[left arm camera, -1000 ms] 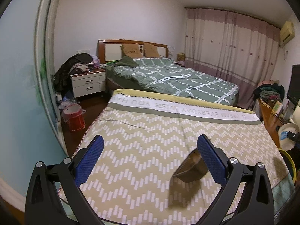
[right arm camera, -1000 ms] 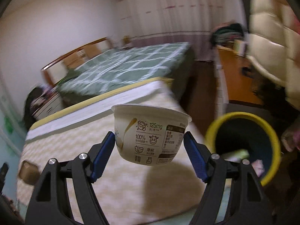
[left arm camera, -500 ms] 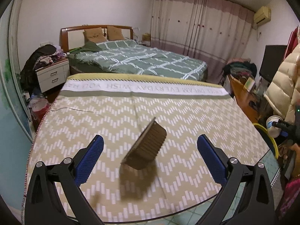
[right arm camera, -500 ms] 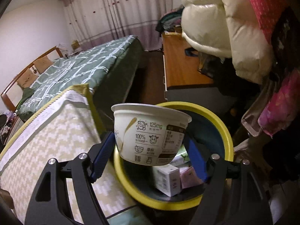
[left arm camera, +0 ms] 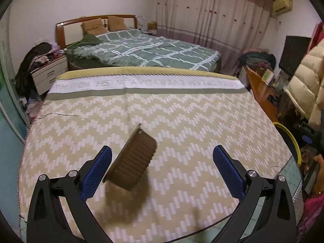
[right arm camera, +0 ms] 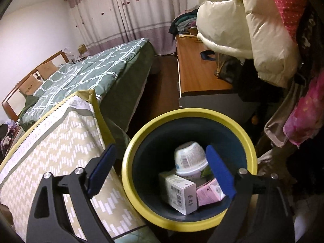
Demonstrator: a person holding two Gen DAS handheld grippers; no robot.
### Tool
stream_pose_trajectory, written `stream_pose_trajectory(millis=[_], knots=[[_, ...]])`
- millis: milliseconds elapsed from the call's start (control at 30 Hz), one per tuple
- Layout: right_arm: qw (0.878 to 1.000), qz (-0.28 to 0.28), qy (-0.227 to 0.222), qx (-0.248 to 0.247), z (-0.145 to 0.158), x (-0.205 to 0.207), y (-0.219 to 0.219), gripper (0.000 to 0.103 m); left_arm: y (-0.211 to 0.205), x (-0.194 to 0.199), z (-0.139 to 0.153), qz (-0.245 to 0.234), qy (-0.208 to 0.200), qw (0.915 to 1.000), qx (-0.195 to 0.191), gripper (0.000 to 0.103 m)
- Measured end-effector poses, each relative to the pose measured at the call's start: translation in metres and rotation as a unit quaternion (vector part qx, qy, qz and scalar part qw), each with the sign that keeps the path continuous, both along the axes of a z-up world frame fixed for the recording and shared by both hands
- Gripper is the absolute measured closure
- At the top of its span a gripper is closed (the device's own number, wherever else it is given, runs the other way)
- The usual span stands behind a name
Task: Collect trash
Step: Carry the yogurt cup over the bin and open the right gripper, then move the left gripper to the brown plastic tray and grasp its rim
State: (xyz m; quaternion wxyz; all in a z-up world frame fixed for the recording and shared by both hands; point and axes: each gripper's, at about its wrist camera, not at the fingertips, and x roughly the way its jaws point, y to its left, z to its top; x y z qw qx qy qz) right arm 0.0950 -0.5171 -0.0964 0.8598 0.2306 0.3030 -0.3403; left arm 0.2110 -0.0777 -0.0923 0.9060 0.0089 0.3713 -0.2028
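A brown ribbed plastic tray [left arm camera: 134, 161] stands tilted on its edge on the zigzag-patterned cloth [left arm camera: 182, 117]. My left gripper [left arm camera: 162, 164] is open above the cloth, its left fingertip close beside the tray, not gripping it. My right gripper [right arm camera: 160, 166] is open over the yellow-rimmed trash bin [right arm camera: 141, 206]. A white yogurt cup [right arm camera: 190, 159] lies upside down inside the bin on a white carton [right arm camera: 179, 191] and a pink carton [right arm camera: 209, 195].
The bin's rim also shows at the cloth's right edge [left arm camera: 289, 136]. A green bed [left arm camera: 145, 52] lies beyond the cloth. A wooden desk [right arm camera: 196, 68] and hanging coats [right arm camera: 239, 26] stand behind the bin. A nightstand [left arm camera: 50, 75] is at far left.
My right gripper swung from the cloth to over the bin, opened and dropped the yogurt cup in. The left view panned right, so the brown tray shifted from the right finger toward the left one.
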Motion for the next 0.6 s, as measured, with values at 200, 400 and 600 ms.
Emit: stream_pose_trajectory(millis=[200,400,600], knots=[[1.0,0.005,-0.004,0.002,0.0,0.0,-0.001,0.018,-0.039,-0.012,0.004,-0.049,-0.005,0.9988,0.007,0.005],[1.0,0.013,-0.007,-0.002,0.002,0.001,0.001,0.018,-0.05,-0.026,0.019,-0.058,-0.022,0.998,0.01,0.005],[1.0,0.021,-0.015,0.003,0.002,0.001,0.001,0.018,-0.017,-0.019,0.005,-0.014,-0.003,0.9985,0.053,0.005]])
